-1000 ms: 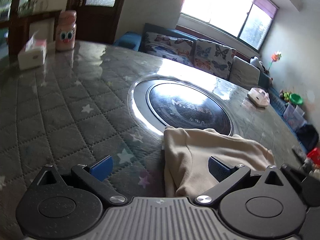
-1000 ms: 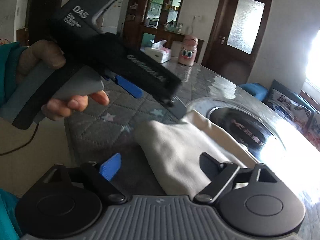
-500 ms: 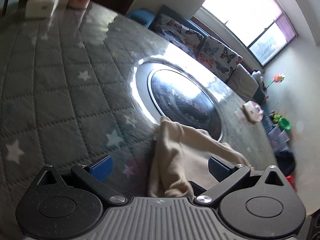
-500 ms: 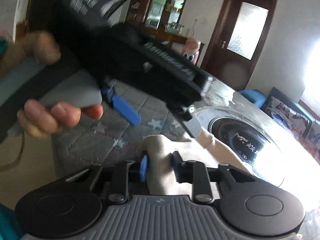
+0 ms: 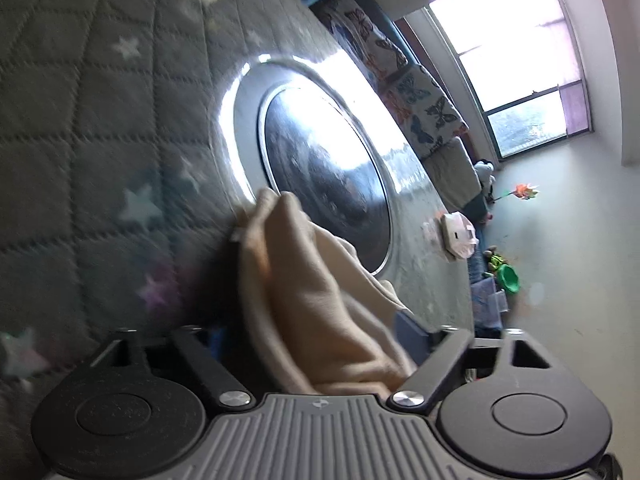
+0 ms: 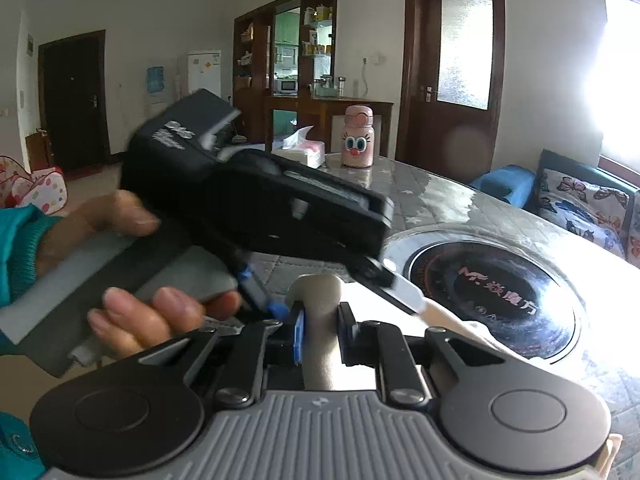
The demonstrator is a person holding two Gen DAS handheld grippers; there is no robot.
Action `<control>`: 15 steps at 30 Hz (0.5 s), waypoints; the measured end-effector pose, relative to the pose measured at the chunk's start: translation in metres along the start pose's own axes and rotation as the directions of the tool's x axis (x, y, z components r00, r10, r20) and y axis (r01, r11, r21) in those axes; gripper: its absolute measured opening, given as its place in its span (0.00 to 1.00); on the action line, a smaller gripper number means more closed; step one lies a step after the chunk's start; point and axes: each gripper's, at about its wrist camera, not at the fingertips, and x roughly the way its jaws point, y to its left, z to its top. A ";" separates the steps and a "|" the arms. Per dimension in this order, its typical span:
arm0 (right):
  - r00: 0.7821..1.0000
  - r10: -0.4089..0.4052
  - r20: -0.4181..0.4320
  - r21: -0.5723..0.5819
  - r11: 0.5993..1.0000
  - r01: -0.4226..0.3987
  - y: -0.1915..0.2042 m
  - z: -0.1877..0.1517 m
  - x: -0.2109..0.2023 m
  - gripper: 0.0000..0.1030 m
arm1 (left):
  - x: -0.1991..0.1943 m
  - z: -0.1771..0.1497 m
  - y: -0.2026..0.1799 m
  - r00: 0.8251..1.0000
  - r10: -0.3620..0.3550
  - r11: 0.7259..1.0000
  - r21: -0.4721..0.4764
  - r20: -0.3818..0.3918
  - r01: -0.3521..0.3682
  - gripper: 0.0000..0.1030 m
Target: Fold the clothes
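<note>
A cream cloth [image 5: 316,300] lies bunched on the quilted grey table cover [image 5: 80,140], partly over the round cooktop's rim. My left gripper [image 5: 316,336] is open, its fingers either side of the cloth's near fold, and the view is tilted. In the right wrist view my right gripper [image 6: 320,332] is shut on a fold of the cream cloth [image 6: 320,344]. The left gripper's black body [image 6: 256,204] and the hand holding it sit just ahead and left, its white fingertip [image 6: 408,292] over the cloth.
A round glass cooktop [image 6: 492,292] is set in the table's middle. A pink cartoon bottle [image 6: 357,138] and a tissue box [image 6: 304,152] stand at the far edge. A white box [image 5: 458,236] lies on the far side. A butterfly-print sofa [image 5: 412,88] is beyond.
My right gripper closed on the cloth's fold and holds it. My left gripper stayed open, tilted over and moved closer around the cloth.
</note>
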 end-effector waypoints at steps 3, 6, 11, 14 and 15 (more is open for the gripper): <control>1.000 0.009 -0.008 -0.016 1.000 -0.010 0.003 -0.004 0.001 0.15 | 0.005 -0.002 0.003 1.000 0.013 1.000 0.005 -0.010 -0.013 0.37; 1.000 0.008 -0.015 -0.008 1.000 -0.008 0.003 -0.007 0.001 0.27 | 0.005 -0.002 0.008 1.000 0.023 1.000 0.008 -0.009 -0.023 0.23; 0.998 -0.062 0.001 0.076 0.995 0.062 -0.010 -0.021 -0.022 0.55 | 0.002 -0.003 0.011 1.000 0.021 0.999 0.033 -0.009 -0.021 0.20; 0.988 -0.152 -0.009 0.150 0.977 0.151 -0.029 -0.034 -0.037 0.61 | 0.002 -0.006 0.006 0.999 0.033 0.997 0.070 -0.002 -0.033 0.20; 0.982 -0.185 -0.018 0.174 0.967 0.186 -0.036 -0.038 -0.042 0.61 | 0.002 -0.006 0.006 0.999 0.036 0.996 0.080 0.000 -0.036 0.20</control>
